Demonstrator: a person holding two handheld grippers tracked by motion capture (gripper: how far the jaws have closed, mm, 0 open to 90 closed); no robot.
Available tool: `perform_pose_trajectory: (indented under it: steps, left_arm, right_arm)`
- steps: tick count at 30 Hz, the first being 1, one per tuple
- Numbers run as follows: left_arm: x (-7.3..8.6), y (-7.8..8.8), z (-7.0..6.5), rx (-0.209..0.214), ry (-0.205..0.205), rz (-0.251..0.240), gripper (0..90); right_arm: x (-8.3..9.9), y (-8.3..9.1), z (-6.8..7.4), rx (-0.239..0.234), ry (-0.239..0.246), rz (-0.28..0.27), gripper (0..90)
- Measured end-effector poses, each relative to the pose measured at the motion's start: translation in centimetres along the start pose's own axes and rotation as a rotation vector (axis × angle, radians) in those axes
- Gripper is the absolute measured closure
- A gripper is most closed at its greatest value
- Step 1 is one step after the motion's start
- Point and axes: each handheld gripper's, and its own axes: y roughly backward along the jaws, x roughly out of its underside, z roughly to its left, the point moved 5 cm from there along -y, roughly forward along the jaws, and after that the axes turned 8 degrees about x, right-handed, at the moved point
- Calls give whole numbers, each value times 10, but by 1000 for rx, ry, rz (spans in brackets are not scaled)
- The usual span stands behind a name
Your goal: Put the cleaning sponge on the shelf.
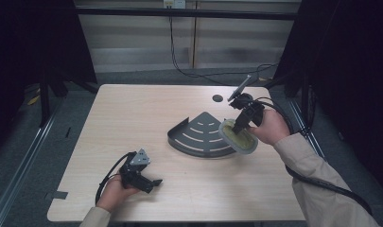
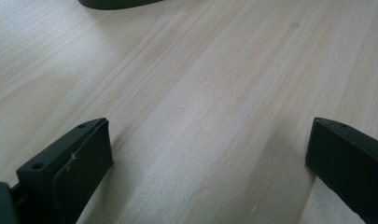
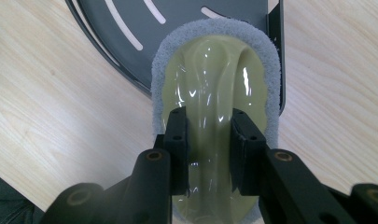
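Your right gripper (image 3: 209,154) is clamped on the scrubber's (image 3: 214,88) handle, held over the rack's (image 1: 198,135) right edge, not yet set down; your left gripper (image 1: 149,182) idles open on the table (image 1: 132,118).
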Motion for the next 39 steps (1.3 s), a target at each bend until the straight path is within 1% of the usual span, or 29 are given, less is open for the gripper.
perform_pose_trajectory:
  steps: [12,14,16,21,22,24,26,27,28,39]
  left_arm:
    - [0,0,0,1,0,0,0]
    - [0,0,0,0,0,0,0]
    - [0,0,0,0,0,0,0]
    - [0,0,0,-1,1,0,0]
    - [0,0,0,-1,1,0,0]
    - [0,0,0,1,0,0,0]
    - [0,0,0,0,0,0,0]
    - [0,0,0,0,1,0,0]
    - [0,0,0,0,1,0,0]
    - [0,0,0,1,-1,0,0]
  right_arm:
    - [-11,-3,-6,-2,-7,-2,716]
    - [-13,-4,-7,6,-2,-2,716]
    - [-15,-4,-7,-1,-5,-1,716]
    - [-21,-6,-9,7,-10,-1,716]
    - [-22,-7,-10,9,-2,3,716]
    - [-25,-8,-10,11,-5,-3,716]
    - [-27,-9,-10,1,-6,-4,716]
    - [-28,-9,-10,5,-5,-3,716]
    - [-29,-10,-10,-2,-1,-1,715]
    - [-43,-13,-10,-2,4,-10,715]
